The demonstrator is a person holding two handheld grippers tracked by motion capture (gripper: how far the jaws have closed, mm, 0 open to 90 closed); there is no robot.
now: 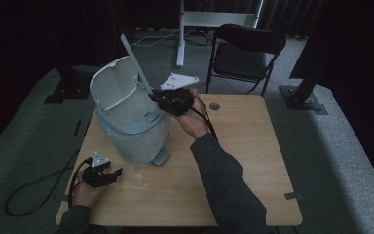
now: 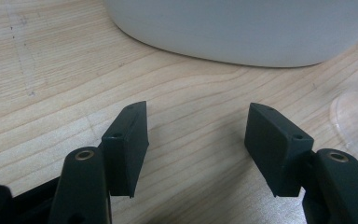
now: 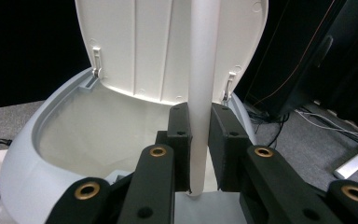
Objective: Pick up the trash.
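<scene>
White lidded bin point(image 1: 131, 122) standing on wooden surface point(image 1: 253, 161), lid up, right gripper point(image 3: 199, 140) fingers clamped on flat white strip point(image 3: 200, 70) above bin's open mouth, left gripper point(image 2: 198, 149) fingers apart, empty, low over surface beside bin base

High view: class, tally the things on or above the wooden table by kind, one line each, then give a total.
Lidded white bins: 1
Flat white strips, held in the right gripper: 1
Clear plastic lids: 1
Black two-jaw grippers: 2, the left gripper and the right gripper
Total: 5
</scene>
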